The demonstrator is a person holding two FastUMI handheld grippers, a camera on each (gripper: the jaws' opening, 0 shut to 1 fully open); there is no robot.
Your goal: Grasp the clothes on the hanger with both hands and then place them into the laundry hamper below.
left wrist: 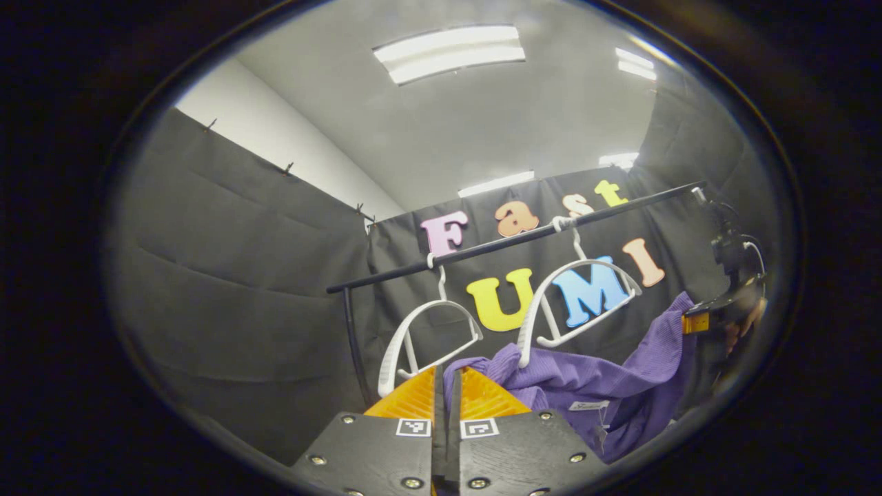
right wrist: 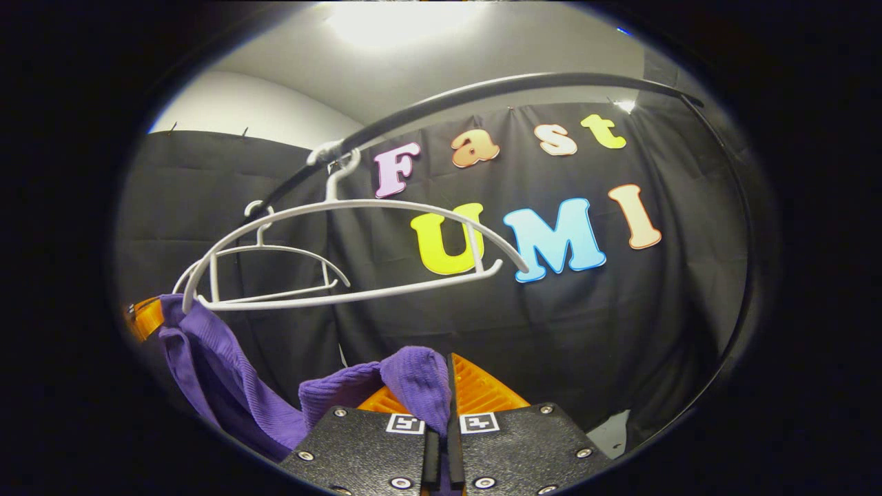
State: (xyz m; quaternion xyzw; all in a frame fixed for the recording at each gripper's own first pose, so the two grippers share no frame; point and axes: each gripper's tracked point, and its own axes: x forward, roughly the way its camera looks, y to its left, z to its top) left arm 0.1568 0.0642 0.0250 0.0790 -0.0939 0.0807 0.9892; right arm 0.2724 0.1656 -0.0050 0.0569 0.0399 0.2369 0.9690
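Purple ribbed-knit garment [left wrist: 592,386] hung slack below the rail's [left wrist: 510,241] white plastic hangers [left wrist: 579,296], mostly off them. Left hand-held gripper [left wrist: 448,386] and right hand-held gripper [right wrist: 448,386] each pinched a fold. Soft, light, non-fragile; bunched edges probably grip best.

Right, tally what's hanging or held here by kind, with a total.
White plastic hangers on the black rail: 2
Purple ribbed garment, off the hangers and pinched at either end: 1
Black metal rail: 1
Grippers with orange fingers: 2
Total: 6
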